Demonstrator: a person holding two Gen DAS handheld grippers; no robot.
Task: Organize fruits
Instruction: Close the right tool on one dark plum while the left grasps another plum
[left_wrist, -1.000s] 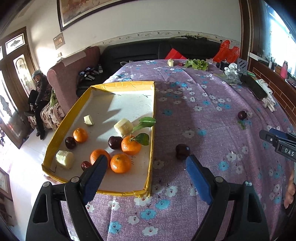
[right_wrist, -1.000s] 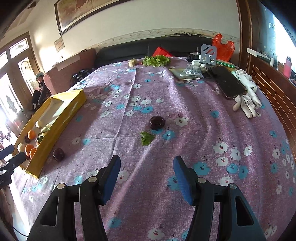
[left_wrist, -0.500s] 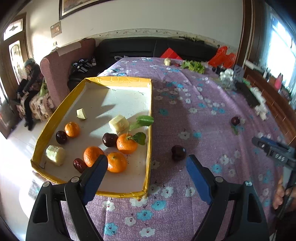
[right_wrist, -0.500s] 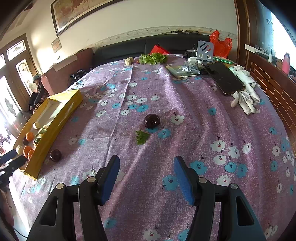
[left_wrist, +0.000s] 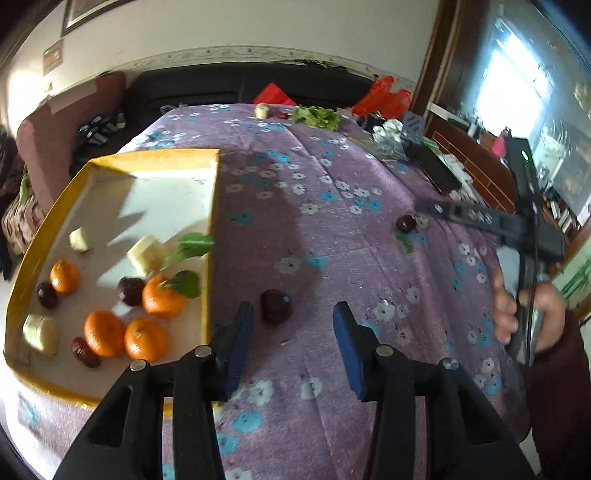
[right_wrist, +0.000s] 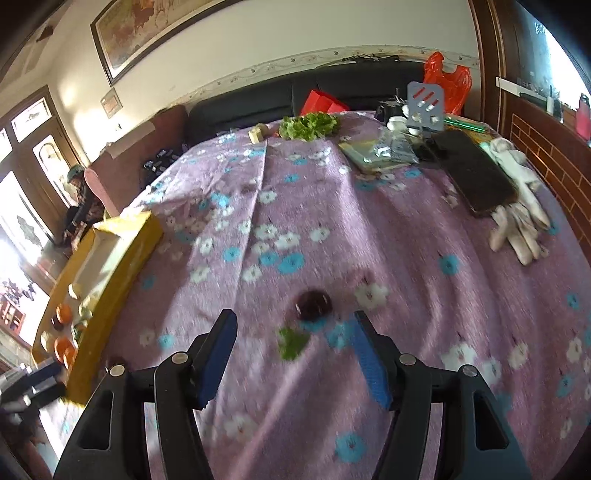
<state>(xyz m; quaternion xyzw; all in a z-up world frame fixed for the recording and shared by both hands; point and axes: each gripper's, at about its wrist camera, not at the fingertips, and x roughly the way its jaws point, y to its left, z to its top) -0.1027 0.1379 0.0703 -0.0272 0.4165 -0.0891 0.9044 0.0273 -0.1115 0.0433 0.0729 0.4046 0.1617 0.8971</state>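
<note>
A yellow-rimmed tray (left_wrist: 211, 221) holds several oranges (left_wrist: 162, 299), dark plums, white chunks and leaves. A loose dark plum (left_wrist: 275, 306) lies on the purple cloth just right of the tray. My left gripper (left_wrist: 291, 319) hovers right behind it, jaws closing. The plum sits just ahead of the fingertips, near the left finger (left_wrist: 240, 332), untouched. A second plum (right_wrist: 314, 304) with a green leaf (right_wrist: 291, 343) beside it lies just ahead of my right gripper (right_wrist: 293, 325), whose jaws are opening and hold nothing. In the left wrist view that plum (left_wrist: 406, 222) and a hand (left_wrist: 513, 314) holding the right gripper show at the right.
Lettuce (right_wrist: 308, 125), a dark phone (right_wrist: 476, 173), white gloves (right_wrist: 517, 221), papers and a red bag (right_wrist: 447, 85) crowd the far right of the table. A black sofa runs behind it. A person (right_wrist: 79, 199) sits far left by the door.
My left gripper's jaws have narrowed and it has swung right, off the tray toward the loose plum. My right gripper has moved forward, so its plum now lies at the fingertips.
</note>
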